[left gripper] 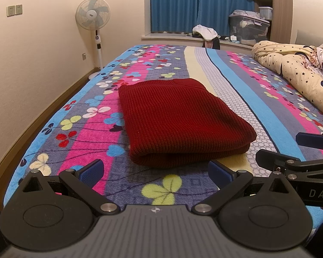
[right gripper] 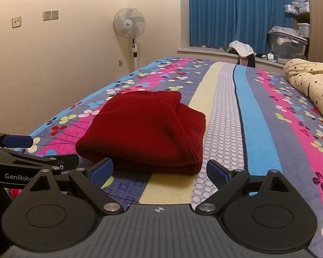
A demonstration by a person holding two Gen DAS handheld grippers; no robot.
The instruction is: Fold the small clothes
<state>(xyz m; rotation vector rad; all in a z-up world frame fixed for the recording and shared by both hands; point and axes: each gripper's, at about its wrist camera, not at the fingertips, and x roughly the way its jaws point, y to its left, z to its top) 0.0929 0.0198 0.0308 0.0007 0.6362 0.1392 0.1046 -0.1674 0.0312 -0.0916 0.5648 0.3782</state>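
A red sweater lies folded on the flowered blanket, near its front edge (fold facing the cameras). The left gripper and right gripper hover just short of it, both spread wide and holding nothing.

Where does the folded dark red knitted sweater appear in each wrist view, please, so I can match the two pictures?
Left wrist view: the folded dark red knitted sweater lies centre frame on the floral striped blanket, just beyond the open jaws.
Right wrist view: the sweater lies slightly left of centre, nearest the left blue pad.
Shared landmark: the white standing fan against the wall, left of the blue curtains.
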